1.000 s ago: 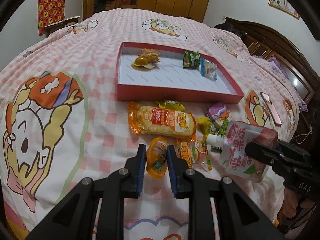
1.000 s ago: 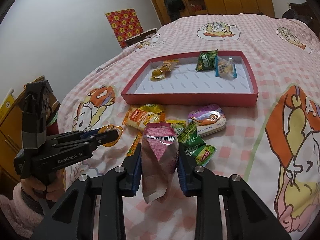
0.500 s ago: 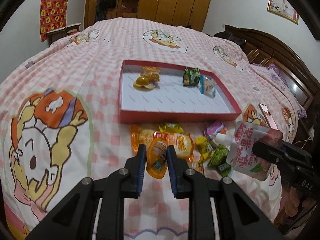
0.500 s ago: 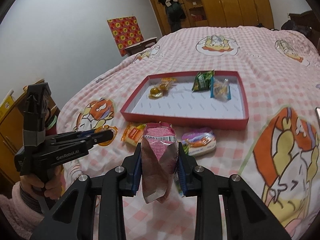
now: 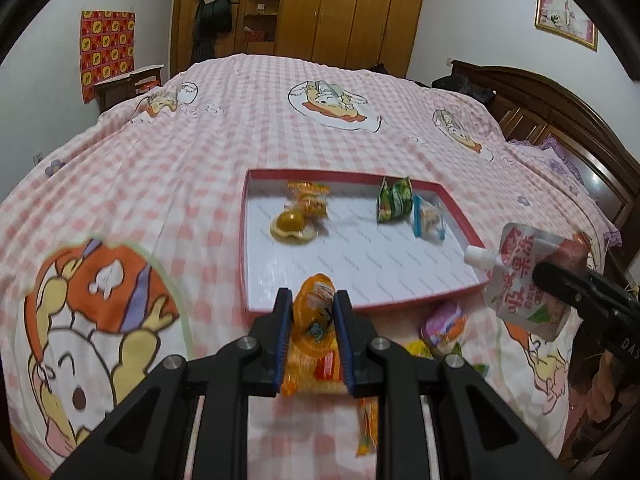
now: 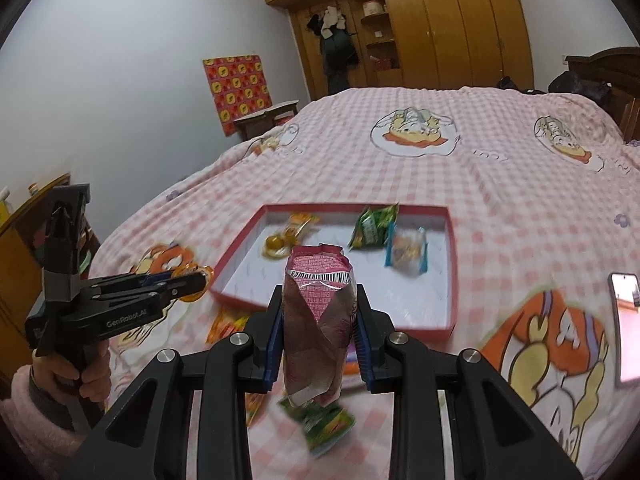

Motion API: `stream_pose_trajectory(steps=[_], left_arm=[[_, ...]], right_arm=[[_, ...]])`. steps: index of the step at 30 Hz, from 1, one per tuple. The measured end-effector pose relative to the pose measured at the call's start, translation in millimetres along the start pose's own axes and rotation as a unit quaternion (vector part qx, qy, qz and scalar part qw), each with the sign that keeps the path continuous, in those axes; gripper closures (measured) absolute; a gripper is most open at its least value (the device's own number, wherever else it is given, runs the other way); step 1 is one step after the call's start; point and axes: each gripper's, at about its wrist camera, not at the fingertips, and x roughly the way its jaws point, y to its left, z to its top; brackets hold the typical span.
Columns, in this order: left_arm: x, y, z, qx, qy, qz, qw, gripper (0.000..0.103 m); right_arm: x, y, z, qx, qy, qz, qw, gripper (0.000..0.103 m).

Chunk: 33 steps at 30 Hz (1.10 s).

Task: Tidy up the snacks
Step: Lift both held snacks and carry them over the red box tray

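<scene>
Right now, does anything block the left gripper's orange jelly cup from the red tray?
Nothing visible does. The orange jelly cup, clamped in the left gripper, hangs by the red tray near wall; the floor beyond is bare.

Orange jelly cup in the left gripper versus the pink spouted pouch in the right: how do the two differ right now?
The orange jelly cup is small, rounded and orange; the pink spouted pouch is larger, flat-sided and pink, with a white cap. The cup sits over the red tray's near rim; the pouch hangs off its right edge. Shared: each is clamped in a gripper, left gripper and right gripper, off the bed.
</scene>
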Motion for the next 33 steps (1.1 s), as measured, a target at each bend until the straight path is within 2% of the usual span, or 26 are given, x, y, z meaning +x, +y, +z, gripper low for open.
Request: stream_pose_trajectory(steps=[12, 23, 33], left_arm=[[46, 3, 23, -0.006, 0.008, 0.007, 0.9999, 0.081], [86, 6, 26, -0.012, 0.027, -0.007, 0.9995, 0.081], [111, 11, 26, -0.007, 0.034, 0.014, 0.9993, 0.081]], right_arm=[[43, -35, 19, 0.032, 0.000, -0.022, 0.999, 0.072], [72, -51, 11, 0.051, -0.005, -0.027, 0.998, 0.072], [88, -65, 2, 0.069, -0.005, -0.018, 0.997, 0.072]])
